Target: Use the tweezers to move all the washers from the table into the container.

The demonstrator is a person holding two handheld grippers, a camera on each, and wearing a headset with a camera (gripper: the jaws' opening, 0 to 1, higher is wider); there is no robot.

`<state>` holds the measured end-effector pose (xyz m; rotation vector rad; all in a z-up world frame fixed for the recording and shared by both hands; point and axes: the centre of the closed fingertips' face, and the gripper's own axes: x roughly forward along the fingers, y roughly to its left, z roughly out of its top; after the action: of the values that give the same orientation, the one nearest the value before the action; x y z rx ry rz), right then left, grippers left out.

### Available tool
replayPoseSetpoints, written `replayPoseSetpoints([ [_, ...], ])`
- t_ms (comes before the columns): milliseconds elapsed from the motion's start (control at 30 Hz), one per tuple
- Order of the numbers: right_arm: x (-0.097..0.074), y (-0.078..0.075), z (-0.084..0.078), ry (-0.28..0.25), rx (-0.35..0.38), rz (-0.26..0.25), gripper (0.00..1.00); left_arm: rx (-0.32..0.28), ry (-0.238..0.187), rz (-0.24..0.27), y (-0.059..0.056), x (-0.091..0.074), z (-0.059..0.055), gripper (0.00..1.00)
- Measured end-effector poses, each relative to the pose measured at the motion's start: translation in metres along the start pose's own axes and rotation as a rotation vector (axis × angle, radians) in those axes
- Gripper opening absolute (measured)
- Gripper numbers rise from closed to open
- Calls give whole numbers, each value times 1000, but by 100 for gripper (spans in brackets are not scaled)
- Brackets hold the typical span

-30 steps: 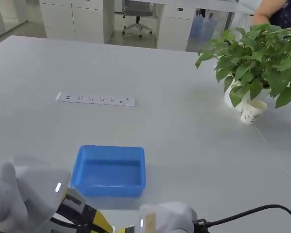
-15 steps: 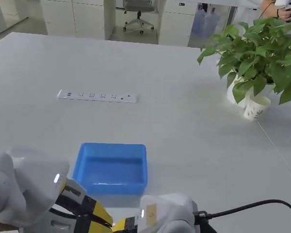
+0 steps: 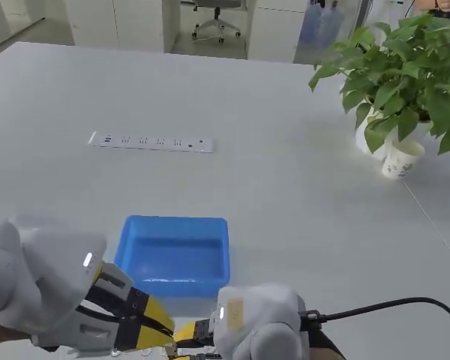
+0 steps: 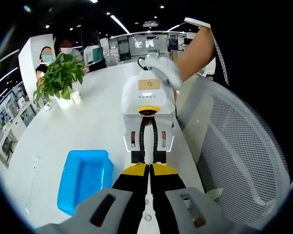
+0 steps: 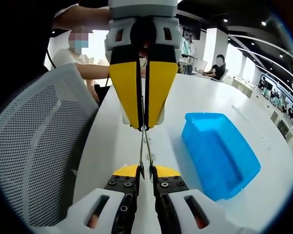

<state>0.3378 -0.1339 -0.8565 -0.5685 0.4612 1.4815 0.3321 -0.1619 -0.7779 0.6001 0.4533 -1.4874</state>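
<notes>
Low in the head view my left gripper [image 3: 163,334] and right gripper [image 3: 195,339] meet tip to tip in front of the blue container [image 3: 174,253]. In the right gripper view thin metal tweezers [image 5: 143,146] run from the left gripper's yellow jaws [image 5: 141,87] down into my right gripper [image 5: 145,171]. Both grippers are shut on the tweezers. A few small washers [image 5: 150,141] lie on the white table under the tweezers, left of the container [image 5: 219,152]. The left gripper view shows my left gripper [image 4: 149,169] shut and touching the right gripper [image 4: 147,157], with the container [image 4: 85,178] at its left.
A white power strip [image 3: 150,142] lies beyond the container. A potted plant [image 3: 405,67] and a paper cup [image 3: 400,159] stand at the far right. A grey mesh chair [image 5: 34,146] sits at the table's near edge. People sit in the background.
The head camera has tilted down, so the container and both grippers show higher in the picture. The grippers stay joined tip to tip.
</notes>
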Motion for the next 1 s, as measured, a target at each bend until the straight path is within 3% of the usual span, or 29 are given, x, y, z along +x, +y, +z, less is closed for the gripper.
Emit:
replayPoseSetpoints([
  [300,4,-4,-3,6,2,6,12,-7,6,-5,9,3,-6,5],
  [1000,7,-9,-3,8,12,10,13,-7,9,-12,16,2,-7,5],
])
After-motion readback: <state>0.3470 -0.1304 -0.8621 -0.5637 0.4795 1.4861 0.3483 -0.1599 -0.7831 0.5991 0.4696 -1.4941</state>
